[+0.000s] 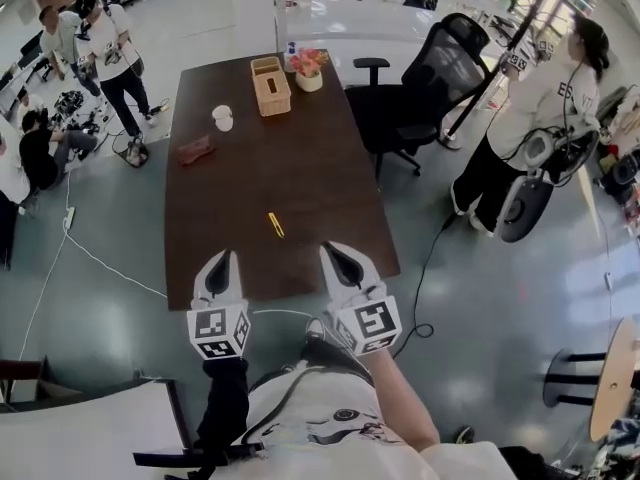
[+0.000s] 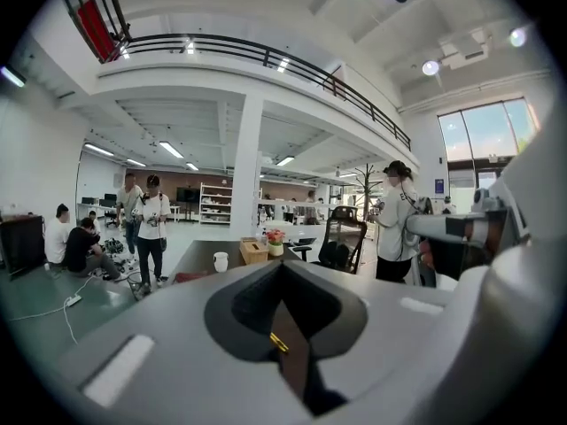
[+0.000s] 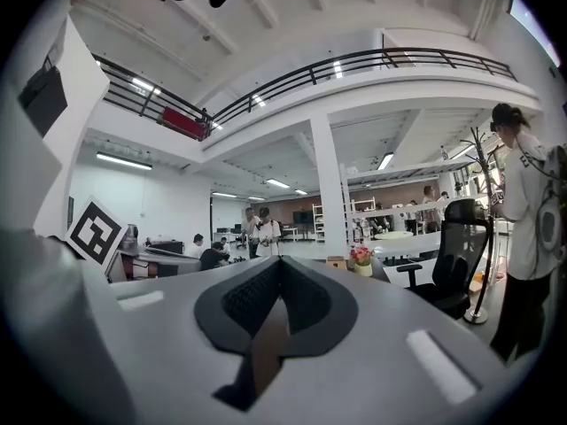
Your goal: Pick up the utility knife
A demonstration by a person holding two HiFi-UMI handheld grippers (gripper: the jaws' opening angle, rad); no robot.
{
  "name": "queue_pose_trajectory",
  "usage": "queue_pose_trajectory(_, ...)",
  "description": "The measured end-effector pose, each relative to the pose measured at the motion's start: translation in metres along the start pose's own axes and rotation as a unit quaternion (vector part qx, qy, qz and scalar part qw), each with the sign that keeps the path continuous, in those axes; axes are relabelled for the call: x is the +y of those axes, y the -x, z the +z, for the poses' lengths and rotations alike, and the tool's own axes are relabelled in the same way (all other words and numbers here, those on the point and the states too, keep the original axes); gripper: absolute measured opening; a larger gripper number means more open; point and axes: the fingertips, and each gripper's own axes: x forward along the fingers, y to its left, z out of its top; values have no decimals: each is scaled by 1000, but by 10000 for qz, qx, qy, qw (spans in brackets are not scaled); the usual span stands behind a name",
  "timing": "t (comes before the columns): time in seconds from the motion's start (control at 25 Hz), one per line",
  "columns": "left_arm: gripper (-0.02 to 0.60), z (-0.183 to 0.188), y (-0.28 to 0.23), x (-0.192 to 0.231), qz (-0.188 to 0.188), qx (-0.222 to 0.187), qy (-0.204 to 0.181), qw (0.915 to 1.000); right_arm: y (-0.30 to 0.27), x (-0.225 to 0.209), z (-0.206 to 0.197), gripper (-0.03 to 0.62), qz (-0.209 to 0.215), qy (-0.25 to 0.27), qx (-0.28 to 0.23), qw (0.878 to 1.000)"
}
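The yellow utility knife (image 1: 275,225) lies on the dark brown table (image 1: 300,168), near its front end. In the left gripper view the knife (image 2: 278,342) shows as a small yellow sliver through the slit between the jaws. My left gripper (image 1: 221,259) hovers at the table's front edge, left of the knife and short of it, shut and empty. My right gripper (image 1: 334,252) is at the same edge, right of the knife, also shut with nothing in it. Both point level along the table toward its far end.
At the table's far end stand a wooden tissue box (image 1: 270,85), a flower pot (image 1: 308,68) and a white cup (image 1: 223,118), with a reddish object (image 1: 195,150) nearer. A black office chair (image 1: 420,78) stands on the right. People stand around, and cables (image 1: 90,253) cross the floor on the left.
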Motion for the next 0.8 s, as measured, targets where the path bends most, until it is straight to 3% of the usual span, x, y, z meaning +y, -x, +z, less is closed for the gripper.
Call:
queue_pose_trajectory(0.08,-3,-9,-18,-3,-23,173,144,9997,-9,-11,1,2,19,11,4,10000)
queue_pose_trajectory(0.16,-3,-31,-32,-6,-64,600,403,9974,-15,-18,-3,2,66,-21,61,10000)
queue_pose_trajectory(0.4,-3,-96,-62,-14,-149,1762,989,9793,-26,-37,-24,2,87,-189,430,9989)
queue_pose_trajectory(0.64,-3,-151,-96,-14,-252,2394,1107,9643,-34,-45,-47,2,-93,-305,834,9960)
queue_pose_trajectory(0.8,-2,-189,-125,-14,-313,2882,1164,9500,-38,-54,-60,2,-250,-367,1116,9928)
